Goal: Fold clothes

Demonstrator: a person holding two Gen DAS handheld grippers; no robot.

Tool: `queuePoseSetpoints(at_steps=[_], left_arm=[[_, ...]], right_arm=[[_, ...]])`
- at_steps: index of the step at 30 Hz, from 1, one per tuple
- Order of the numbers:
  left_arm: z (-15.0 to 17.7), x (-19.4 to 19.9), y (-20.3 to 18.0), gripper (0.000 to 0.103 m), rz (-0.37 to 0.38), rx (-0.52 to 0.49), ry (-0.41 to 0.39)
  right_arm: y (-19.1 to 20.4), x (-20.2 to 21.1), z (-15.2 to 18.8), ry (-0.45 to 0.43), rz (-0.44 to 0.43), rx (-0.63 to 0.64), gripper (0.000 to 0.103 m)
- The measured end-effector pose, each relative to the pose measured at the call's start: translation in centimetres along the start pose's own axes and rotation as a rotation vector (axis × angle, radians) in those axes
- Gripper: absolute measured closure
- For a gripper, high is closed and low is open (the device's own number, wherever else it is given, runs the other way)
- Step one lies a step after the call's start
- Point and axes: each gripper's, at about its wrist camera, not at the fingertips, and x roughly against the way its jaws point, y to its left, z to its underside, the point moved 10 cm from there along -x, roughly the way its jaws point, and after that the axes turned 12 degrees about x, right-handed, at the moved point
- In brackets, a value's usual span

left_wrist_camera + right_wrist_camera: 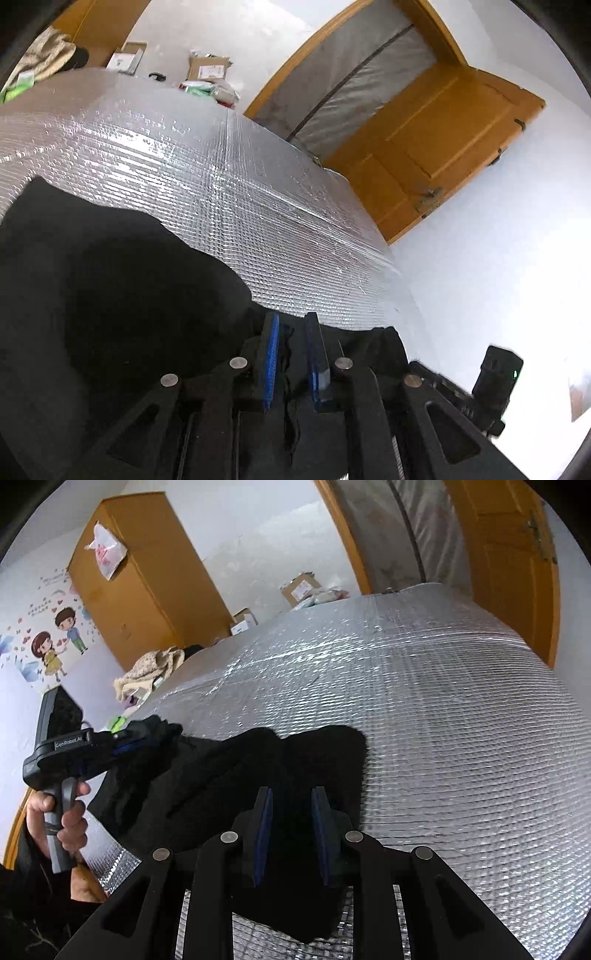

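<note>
A black garment lies on the silver foil-covered bed. In the right wrist view my left gripper is shut on the garment's left edge and lifts it a little. In the left wrist view the black garment fills the lower left, and black fabric sits between the blue pads of my left gripper. My right gripper has its blue-padded fingers close together with black cloth between them at the garment's near edge.
A beige blanket pile lies at the bed's far left. Cardboard boxes and packets sit at the far end. A wooden wardrobe and an open wooden door stand behind. The foil bed's edge drops off to the white floor.
</note>
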Motion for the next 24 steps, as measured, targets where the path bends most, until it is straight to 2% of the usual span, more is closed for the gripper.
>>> queuePoseSetpoints(at_steps=[2, 4, 7, 12, 15, 18, 21, 24], left_arm=[[1.3, 0.6, -1.6, 0.090, 0.015, -0.096, 0.003], [3.7, 0.3, -3.2, 0.090, -0.001, -0.217, 0.045], [6.5, -1.0, -3.4, 0.089, -0.046, -0.294, 0.121], [6.7, -0.7, -2.1, 0.089, -0.076, -0.256, 0.107], [5.4, 0.0, -1.4, 0.089, -0.073, -0.224, 0.069], [4.9, 0.5, -0.9, 0.089, -0.067, -0.210, 0.055], [5.7, 0.9, -0.5, 0.089, -0.051, -0.221, 0.077], [6.5, 1.1, 0.1, 0.089, -0.050, -0.242, 0.100]], right_arm=[[-0.3, 0.0, -0.1, -0.006, 0.004, -0.007, 0.081], [-0.6, 0.1, -0.3, -0.012, 0.008, -0.015, 0.081], [-0.9, 0.1, -0.5, -0.019, 0.009, -0.022, 0.081], [2.6, -0.6, -0.5, -0.008, -0.081, 0.034, 0.080], [6.3, -2.1, 0.2, 0.039, -0.183, 0.077, 0.079], [9.5, -4.4, 0.7, 0.098, -0.246, 0.124, 0.079], [10.7, -6.8, 0.2, 0.146, -0.266, 0.113, 0.079], [11.2, -8.4, -1.7, 0.149, -0.299, 0.085, 0.079]])
